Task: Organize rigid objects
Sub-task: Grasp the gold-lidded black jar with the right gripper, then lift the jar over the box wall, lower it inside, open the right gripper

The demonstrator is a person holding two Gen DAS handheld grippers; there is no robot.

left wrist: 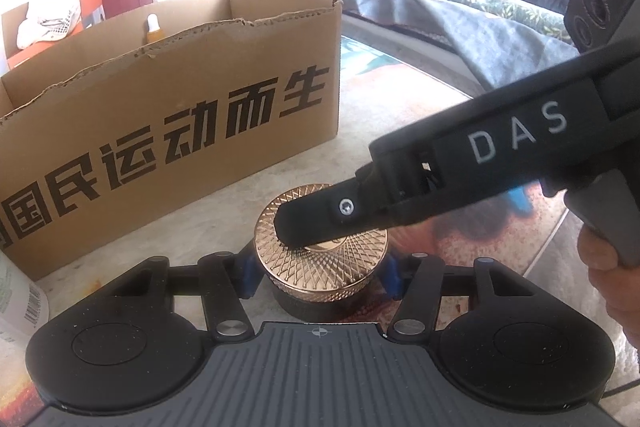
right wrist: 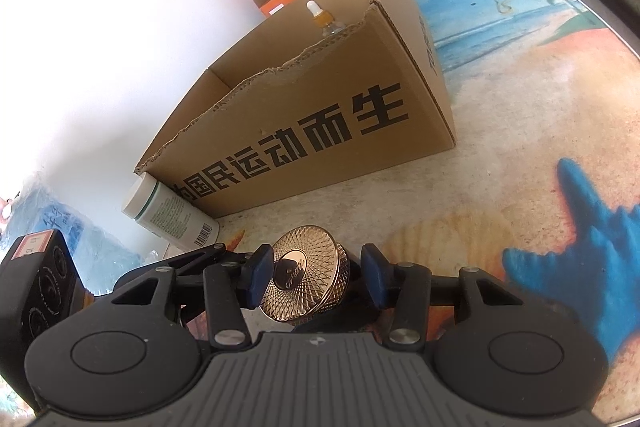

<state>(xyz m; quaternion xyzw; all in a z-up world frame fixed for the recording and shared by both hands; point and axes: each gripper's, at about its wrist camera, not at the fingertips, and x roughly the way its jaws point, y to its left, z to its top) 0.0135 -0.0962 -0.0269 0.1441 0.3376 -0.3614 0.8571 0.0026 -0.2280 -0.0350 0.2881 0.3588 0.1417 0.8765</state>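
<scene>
Gripping one gold-lidded jar (left wrist: 320, 259) from both sides — left tool (left wrist: 320, 277) low, right tool (right wrist: 314, 277) (at the lid) — beside the cardboard box (left wrist: 168, 115).

Beach-print table (right wrist: 520, 75), cardboard box (right wrist: 320, 131) standing on it, white bottle (right wrist: 172, 213) lying beside, gold-lidded jar (left wrist: 320, 259) near

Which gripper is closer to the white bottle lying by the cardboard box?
Left. The left gripper straddles the gold-lidded jar with the white bottle just off its left side; the right gripper reaches the jar from the opposite side, farther away.
</scene>
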